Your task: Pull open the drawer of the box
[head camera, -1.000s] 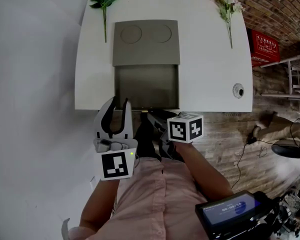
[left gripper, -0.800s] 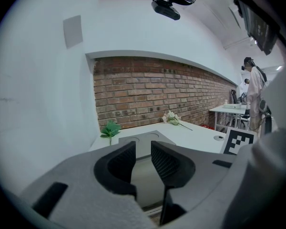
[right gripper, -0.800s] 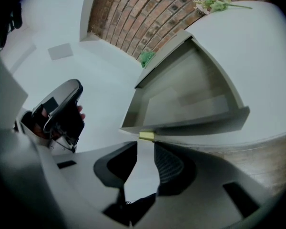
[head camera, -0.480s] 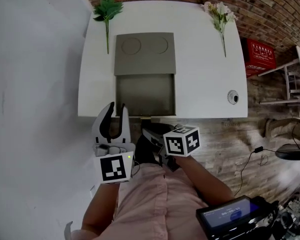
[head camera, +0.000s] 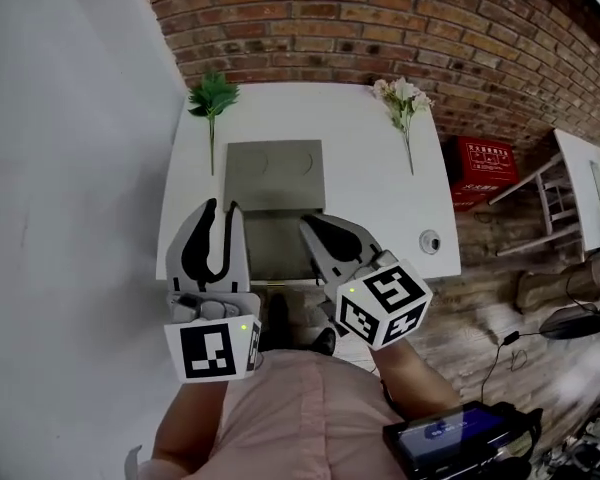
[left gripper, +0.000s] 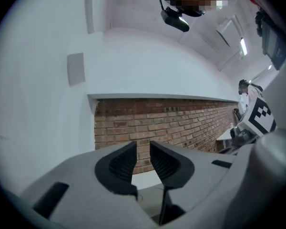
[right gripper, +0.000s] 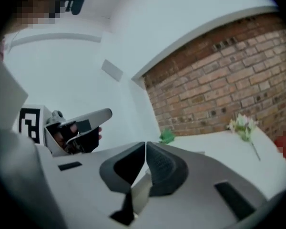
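Over the last second I've lifted both claws up and away from the near edge of the desk [head camera: 380, 208]. The drawer [head camera: 275, 250] has not moved: it stands pulled out of the box [head camera: 274, 173] toward me, mid-desk. My left claw [head camera: 220, 208] is narrowing but still spread, with nothing in it. My right claw [head camera: 310, 224] is closing, its pads all but pressed together on nothing. I judge the pull finished, with only the retreat remaining.
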`<state>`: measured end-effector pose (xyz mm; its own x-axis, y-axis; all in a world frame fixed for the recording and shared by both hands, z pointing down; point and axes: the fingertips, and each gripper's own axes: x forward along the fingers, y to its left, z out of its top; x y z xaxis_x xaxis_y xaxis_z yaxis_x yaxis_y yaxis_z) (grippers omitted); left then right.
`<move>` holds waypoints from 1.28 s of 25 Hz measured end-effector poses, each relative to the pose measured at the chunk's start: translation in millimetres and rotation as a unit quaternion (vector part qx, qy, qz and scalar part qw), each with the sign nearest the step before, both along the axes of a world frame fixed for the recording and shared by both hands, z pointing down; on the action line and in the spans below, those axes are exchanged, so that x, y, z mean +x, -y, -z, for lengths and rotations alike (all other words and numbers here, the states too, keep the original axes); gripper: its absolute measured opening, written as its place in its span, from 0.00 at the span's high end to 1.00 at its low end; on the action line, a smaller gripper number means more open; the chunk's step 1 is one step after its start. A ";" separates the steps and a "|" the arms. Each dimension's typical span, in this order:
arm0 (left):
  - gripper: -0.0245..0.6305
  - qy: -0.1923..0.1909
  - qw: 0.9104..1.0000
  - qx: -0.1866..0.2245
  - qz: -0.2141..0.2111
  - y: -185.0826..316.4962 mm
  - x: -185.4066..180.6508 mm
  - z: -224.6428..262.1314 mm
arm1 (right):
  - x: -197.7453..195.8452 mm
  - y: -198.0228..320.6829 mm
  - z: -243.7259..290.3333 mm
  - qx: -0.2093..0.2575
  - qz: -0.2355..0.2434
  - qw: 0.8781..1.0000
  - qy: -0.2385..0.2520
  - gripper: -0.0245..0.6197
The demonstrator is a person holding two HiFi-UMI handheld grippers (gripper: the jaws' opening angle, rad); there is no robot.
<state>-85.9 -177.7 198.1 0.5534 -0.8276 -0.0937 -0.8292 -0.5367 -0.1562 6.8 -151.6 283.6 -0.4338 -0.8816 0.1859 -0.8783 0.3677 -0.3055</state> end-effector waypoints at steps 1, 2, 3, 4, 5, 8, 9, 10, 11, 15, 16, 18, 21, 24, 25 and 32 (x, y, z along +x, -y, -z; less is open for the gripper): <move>0.83 -0.003 1.000 0.011 -0.003 -0.2 1.8 10.3 | 4.4 1.2 14.7 0.024 -0.013 0.999 -0.018 0.95; 0.85 -0.005 1.000 0.022 -0.005 0.2 3.5 19.1 | 8.5 2.4 27.1 0.046 -0.025 0.998 -0.035 0.95; 0.87 -0.008 0.999 0.031 -0.008 1.1 5.2 26.4 | 12.4 3.7 37.4 0.065 -0.036 0.996 -0.051 0.95; 0.91 -0.010 0.999 0.039 -0.011 2.3 6.8 31.8 | 16.1 4.7 45.9 0.082 -0.046 0.994 -0.064 0.95; 0.95 -0.012 0.999 0.043 -0.013 3.5 8.3 35.2 | 19.7 5.2 52.6 0.095 -0.056 0.991 -0.074 0.95; 0.95 -0.015 0.999 0.049 -0.017 4.5 12.1 38.0 | 28.3 2.2 64.5 0.121 -0.078 0.985 -0.096 0.95; 0.95 -0.015 0.999 0.048 -0.017 4.1 13.3 37.8 | 30.3 0.5 67.0 0.125 -0.083 0.983 -0.101 0.95; 0.95 -0.016 0.999 0.048 -0.018 3.5 14.3 37.5 | 31.6 -1.2 69.3 0.130 -0.087 0.982 -0.105 0.95; 0.95 -0.015 0.999 0.047 -0.019 2.9 15.1 37.1 | 32.6 -2.9 71.3 0.133 -0.091 0.981 -0.109 0.95; 0.95 -0.017 0.999 0.042 -0.020 4.5 16.9 34.5 | 36.7 -6.2 74.6 0.144 -0.101 0.977 -0.118 0.96; 0.95 -0.017 0.999 0.042 -0.020 5.5 17.4 33.6 | 37.9 -6.1 74.0 0.146 -0.103 0.977 -0.119 0.96; 0.95 -0.018 0.999 0.040 -0.021 6.7 18.1 32.6 | 39.2 -6.1 72.4 0.145 -0.106 0.977 -0.116 0.96; 0.95 -0.016 0.999 0.036 -0.023 6.9 17.9 31.3 | 39.0 -6.9 72.3 0.144 -0.108 0.977 -0.112 0.96; 0.95 -0.014 0.999 0.032 -0.024 7.8 17.7 28.4 | 38.2 -6.4 72.7 0.145 -0.110 0.977 -0.113 0.96; 0.95 -0.013 0.999 0.031 -0.024 8.0 17.9 27.3 | 37.9 -6.1 72.6 0.145 -0.110 0.977 -0.113 0.96; 0.95 -0.011 0.999 0.025 -0.027 10.8 20.7 21.3 | 39.1 -3.8 70.0 0.146 -0.111 0.977 -0.110 0.96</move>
